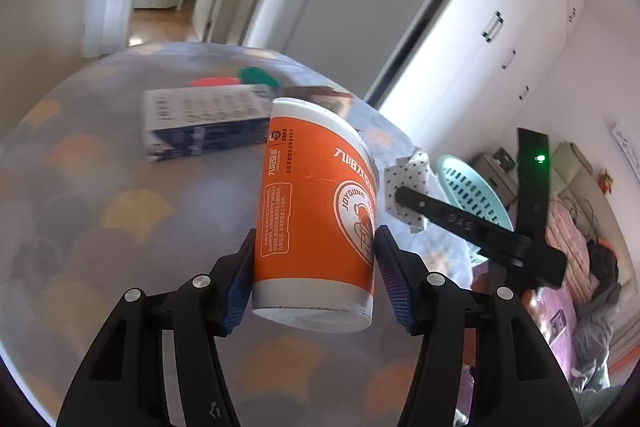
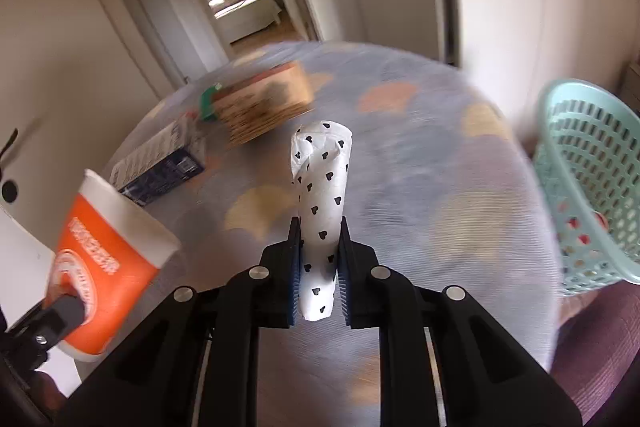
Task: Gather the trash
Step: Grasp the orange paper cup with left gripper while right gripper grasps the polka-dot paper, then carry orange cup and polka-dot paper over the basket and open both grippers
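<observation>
- left gripper (image 1: 314, 267): clamped on the cup (image 1: 316, 211), held above the table (image 1: 100, 187).
- right gripper (image 2: 319, 267): clamped on the paper roll (image 2: 322, 203), long axis pointing forward.
- basket (image 2: 592, 179) is located right of both; the right gripper is judged nearer.

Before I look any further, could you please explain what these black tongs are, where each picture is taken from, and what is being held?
These are two hand-held grippers, each carrying a camera that looks along its fingers.

The left wrist view shows the left gripper shut on an orange and white paper cup, lifted above the table.

The right wrist view shows the right gripper shut on a rolled white paper with black hearts.

Each camera also catches the other gripper's load.

On the round table with a patterned cloth lie a dark blue and white carton, a brown cardboard box and something green, too blurred to name. A pale green slotted plastic basket stands beside the table.
</observation>
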{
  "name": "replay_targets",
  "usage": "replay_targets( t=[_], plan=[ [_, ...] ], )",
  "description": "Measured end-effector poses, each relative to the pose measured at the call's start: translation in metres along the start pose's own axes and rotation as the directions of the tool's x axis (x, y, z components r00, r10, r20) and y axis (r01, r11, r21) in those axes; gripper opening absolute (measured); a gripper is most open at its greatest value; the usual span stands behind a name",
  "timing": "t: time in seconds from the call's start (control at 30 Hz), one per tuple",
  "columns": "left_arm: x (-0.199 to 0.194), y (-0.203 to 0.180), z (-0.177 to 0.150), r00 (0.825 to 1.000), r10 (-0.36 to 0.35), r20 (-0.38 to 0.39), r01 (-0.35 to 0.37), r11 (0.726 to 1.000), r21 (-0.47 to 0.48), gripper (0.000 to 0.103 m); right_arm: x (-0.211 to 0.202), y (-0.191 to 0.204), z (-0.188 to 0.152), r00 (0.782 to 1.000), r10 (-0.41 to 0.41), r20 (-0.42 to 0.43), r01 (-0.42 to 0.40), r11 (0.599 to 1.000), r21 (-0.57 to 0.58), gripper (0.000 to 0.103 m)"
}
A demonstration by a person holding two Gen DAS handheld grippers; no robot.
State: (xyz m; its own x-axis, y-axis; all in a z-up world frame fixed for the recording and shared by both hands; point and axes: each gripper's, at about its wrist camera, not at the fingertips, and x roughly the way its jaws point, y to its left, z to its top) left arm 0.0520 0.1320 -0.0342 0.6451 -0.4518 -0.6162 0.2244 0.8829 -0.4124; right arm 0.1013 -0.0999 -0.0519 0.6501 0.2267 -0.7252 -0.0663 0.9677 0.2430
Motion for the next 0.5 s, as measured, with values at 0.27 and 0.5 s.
replay_targets(
  t=[0.27,0.5],
  plan=[
    [0.031,-0.049,0.019,0.996,-0.088,-0.016,0.089,0.995,0.052,0.055,-0.058,-0.047,0.002,0.993,-0.075,0.088,0.070,0.996,0.057,0.014],
    [0.065,-0.105,0.041,0.993,-0.114,-0.037,0.118,0.985,0.129,0.055,-0.093,-0.092,0.013,0.977,-0.147,0.157,0.130,0.985,0.112,0.014]
  ],
)
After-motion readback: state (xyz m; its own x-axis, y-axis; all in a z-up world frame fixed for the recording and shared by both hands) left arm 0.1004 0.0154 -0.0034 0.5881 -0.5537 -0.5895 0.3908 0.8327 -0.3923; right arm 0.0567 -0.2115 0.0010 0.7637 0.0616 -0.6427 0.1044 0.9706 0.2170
